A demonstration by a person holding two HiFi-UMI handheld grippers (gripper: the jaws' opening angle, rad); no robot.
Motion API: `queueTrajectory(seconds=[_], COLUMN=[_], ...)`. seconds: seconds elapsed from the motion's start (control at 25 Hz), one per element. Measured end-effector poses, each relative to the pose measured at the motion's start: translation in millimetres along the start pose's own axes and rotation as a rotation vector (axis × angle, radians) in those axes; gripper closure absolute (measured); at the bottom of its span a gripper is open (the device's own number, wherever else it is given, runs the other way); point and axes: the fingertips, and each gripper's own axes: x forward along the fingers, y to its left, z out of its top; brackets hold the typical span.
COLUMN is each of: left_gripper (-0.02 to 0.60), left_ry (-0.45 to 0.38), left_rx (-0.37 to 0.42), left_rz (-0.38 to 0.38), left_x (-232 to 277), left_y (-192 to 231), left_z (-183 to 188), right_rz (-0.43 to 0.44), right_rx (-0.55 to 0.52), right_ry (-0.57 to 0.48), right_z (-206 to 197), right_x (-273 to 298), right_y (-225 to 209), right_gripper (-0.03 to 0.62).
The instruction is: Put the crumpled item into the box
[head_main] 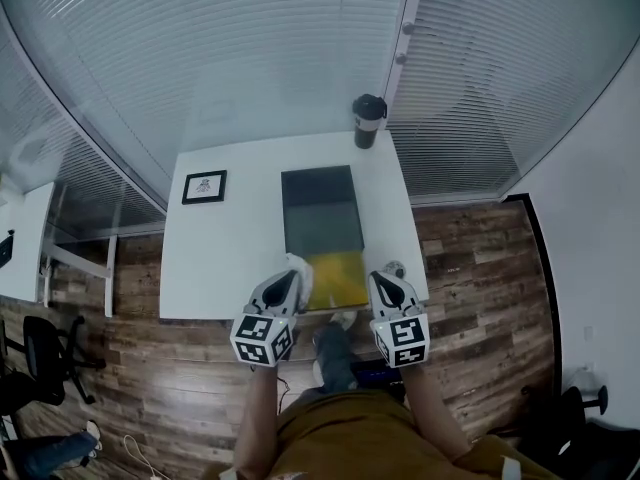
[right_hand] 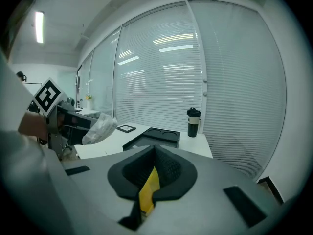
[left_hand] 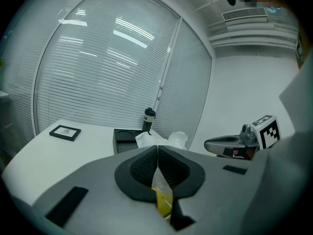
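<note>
The crumpled item [head_main: 298, 265] is a white wad of thin plastic or paper. My left gripper [head_main: 293, 273] is shut on it at the table's near edge, just left of the box. In the left gripper view the wad [left_hand: 168, 140] sticks up past the closed jaws [left_hand: 157, 148]. The box [head_main: 322, 213] is a long, open black tray with a yellow sheet [head_main: 337, 278] at its near end. My right gripper [head_main: 385, 274] hovers on the box's right side, jaws together [right_hand: 155, 150], with only a yellow sliver showing in the gap. From the right gripper view, the wad [right_hand: 100, 129] hangs left of the box [right_hand: 156, 137].
A black flask [head_main: 368, 120] stands on the white table [head_main: 230, 248] beyond the box's far end. A small framed picture [head_main: 204, 186] lies at the table's far left. Window blinds run behind the table. Wooden floor and an office chair [head_main: 45, 353] lie to the left.
</note>
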Motion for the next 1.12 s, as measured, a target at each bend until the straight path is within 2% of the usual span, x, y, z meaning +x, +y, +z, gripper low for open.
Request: queueTrajectory(seconds=[0.64, 1.12], left_gripper=[0.554, 0.554], left_ry=[0.152, 0.264], left_rx=[-0.024, 0.012], left_rz=[-0.027, -0.063], left_x=[43, 70], left_y=[7, 3], left_z=[-50, -80], right_rz=[0.017, 0.013], right_rx=[0.037, 0.079], right_ry=[0.106, 0.158], right_z=[-40, -65], right_x=[33, 44], right_y=[-15, -25], right_gripper=[0.582, 0.582])
